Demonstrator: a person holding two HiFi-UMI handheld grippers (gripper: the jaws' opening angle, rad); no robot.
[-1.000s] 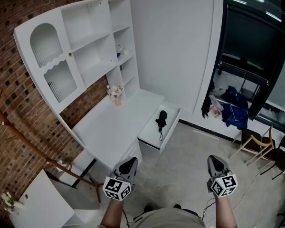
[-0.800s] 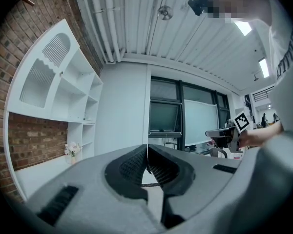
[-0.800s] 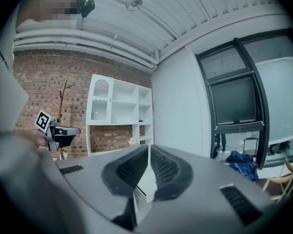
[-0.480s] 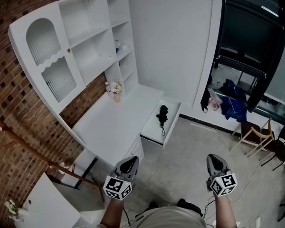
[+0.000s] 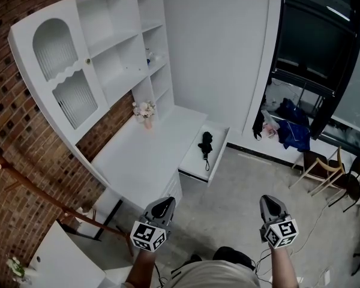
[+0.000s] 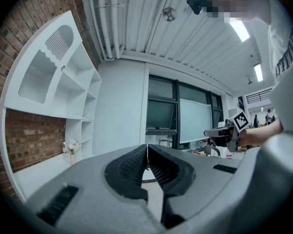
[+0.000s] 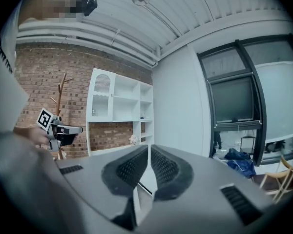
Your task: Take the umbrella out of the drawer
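A black folded umbrella (image 5: 206, 141) lies in the open white drawer (image 5: 196, 164) at the desk's right end, its strap hanging toward the drawer front. My left gripper (image 5: 162, 204) is held low and near me, short of the desk's front corner, with its jaws shut and empty (image 6: 147, 147). My right gripper (image 5: 269, 201) hovers over the bare floor, well back from the drawer, jaws also shut on nothing (image 7: 150, 150). Each gripper shows in the other's view: the right gripper (image 6: 223, 130) and the left gripper (image 7: 63, 129).
The white desk (image 5: 144, 155) carries a tall hutch (image 5: 102, 53) and a small vase of flowers (image 5: 145, 114). A wooden coat stand (image 5: 30, 182) and a low white cabinet (image 5: 54, 257) stand on the left. Blue clothing (image 5: 291, 131) and a wooden chair (image 5: 324, 173) lie to the right.
The whole view has crept toward the desk: the drawer and umbrella sit slightly higher in the head view. Both grippers moved forward with it, still shut.
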